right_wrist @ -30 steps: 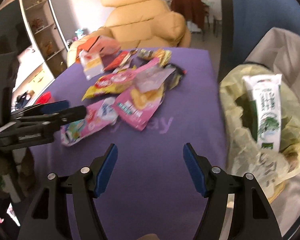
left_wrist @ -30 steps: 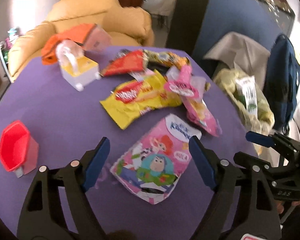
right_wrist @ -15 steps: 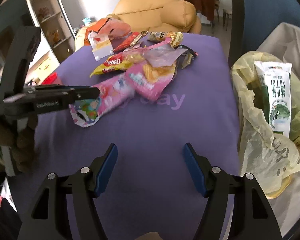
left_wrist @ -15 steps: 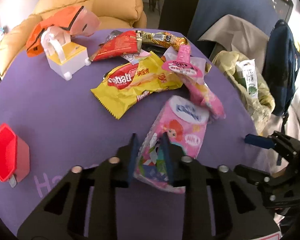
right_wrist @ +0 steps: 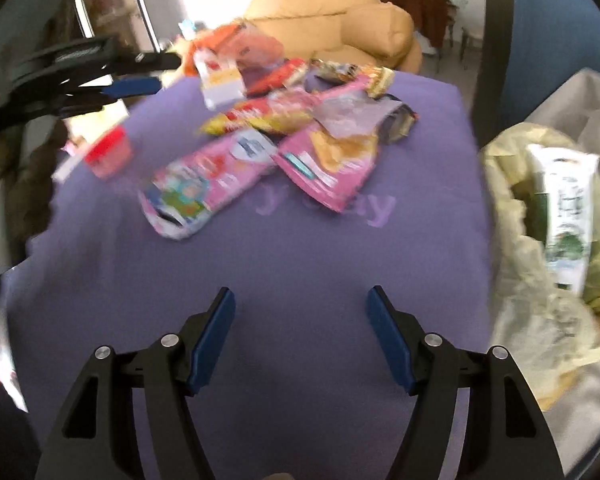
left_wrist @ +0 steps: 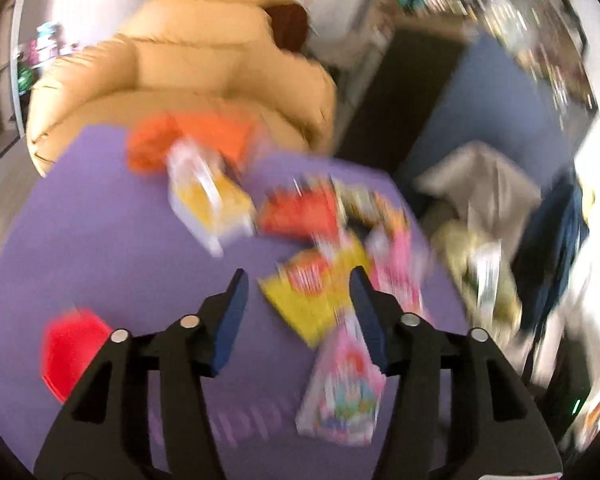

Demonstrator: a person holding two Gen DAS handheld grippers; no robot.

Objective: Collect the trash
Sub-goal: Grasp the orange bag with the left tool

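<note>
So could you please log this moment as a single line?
left gripper: opening, empty | right gripper: open, empty | pink wrapper: on table | trash bag: beside table

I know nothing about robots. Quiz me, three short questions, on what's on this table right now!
1. True or false: the right tongs grip a wrapper.
2. The green-and-white carton sits in: A) the yellowish bag; B) the red cup; C) the armchair.
3. Fill in: the pink cartoon packet lies on a ___ cloth.
Key: 1 false; 2 A; 3 purple.
</note>
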